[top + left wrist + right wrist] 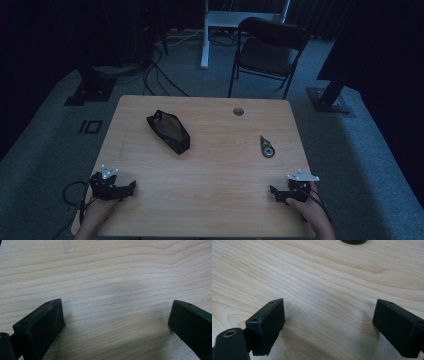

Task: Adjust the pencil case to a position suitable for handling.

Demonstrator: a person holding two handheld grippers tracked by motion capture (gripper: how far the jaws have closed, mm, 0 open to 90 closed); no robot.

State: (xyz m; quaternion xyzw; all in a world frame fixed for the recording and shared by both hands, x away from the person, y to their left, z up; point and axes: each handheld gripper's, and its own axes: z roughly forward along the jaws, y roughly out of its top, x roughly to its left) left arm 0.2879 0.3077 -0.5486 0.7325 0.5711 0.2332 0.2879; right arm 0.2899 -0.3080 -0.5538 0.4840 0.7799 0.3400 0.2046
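A black zipped pouch (169, 131) lies on the wooden table (210, 145), left of centre toward the far side. A small dark tool with a round end (266, 147) lies to the right of centre; its dark edge (353, 241) peeks in at the top of the right gripper view. My left gripper (131, 187) rests near the table's front left corner, open, with bare wood between its jaws (116, 315). Near the front right corner my right gripper (274, 192) sits open too, nothing between its jaws (329, 315).
A round cable hole (238, 111) sits in the table near the far edge. Beyond the table stand a black folding chair (267, 50), a white desk leg (205, 35) and dark stands with cables on the grey carpet.
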